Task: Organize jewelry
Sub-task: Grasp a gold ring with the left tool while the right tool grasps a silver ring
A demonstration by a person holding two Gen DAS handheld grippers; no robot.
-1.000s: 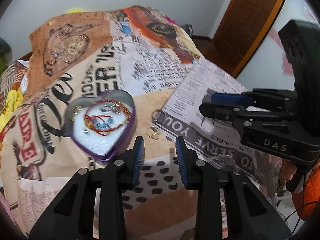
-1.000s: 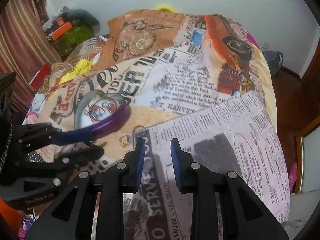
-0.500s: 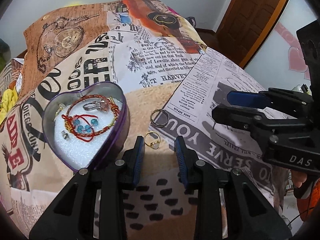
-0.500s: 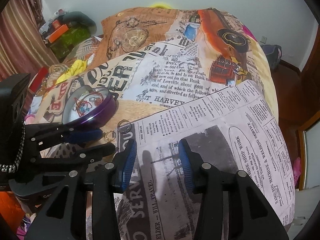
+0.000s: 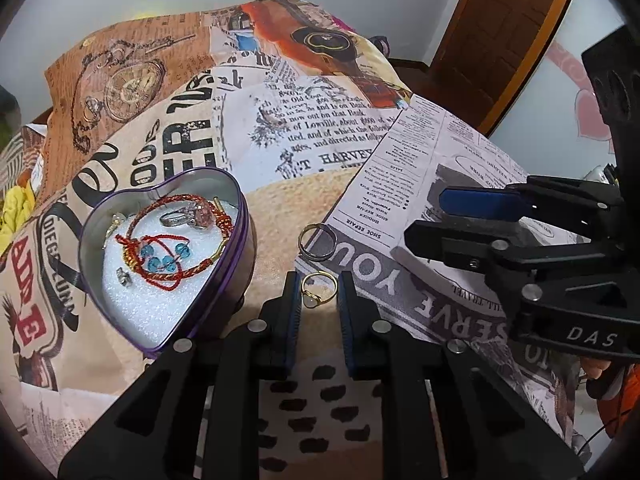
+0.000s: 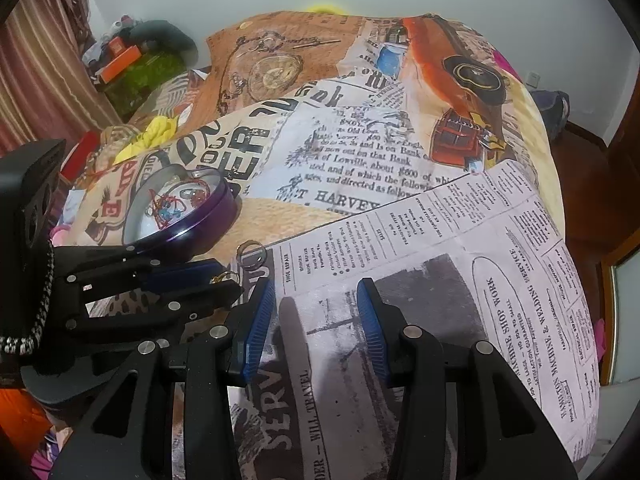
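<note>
The left tool [image 5: 318, 280] rests low on the bed [image 5: 280, 208], its jaws a little apart with the gold ring [image 5: 316, 291] lying between the tips, not pinched. Just beyond it the silver ring [image 5: 316, 242] lies on the near left edge of the newspaper-print sheet [image 5: 420, 208]. Left of both rings, close beside the left jaw, stands the heart tin [image 5: 244, 240], open, holding a red cord bracelet [image 5: 168, 248] with blue beads and a stone ring [image 5: 188, 216] on white foam. Between tin and sheet runs a narrow strip of bare cover, where the gold ring lies.

The right tool [image 6: 316, 304] hovers over the sheet to the right, jaws wide apart and holding nothing; its body reads "DAS" in the left wrist view. The sheet's far and right sides lie free, and the bed drops off on the right toward a wooden door [image 5: 500, 32].

Print legible on the sheet: "SERVE", "WILL TRAVEL", "MACHINE SHOP WORK", "SHOE REPAIR". The cover shows "T HARVEY", "Lowville" and "Bank".
</note>
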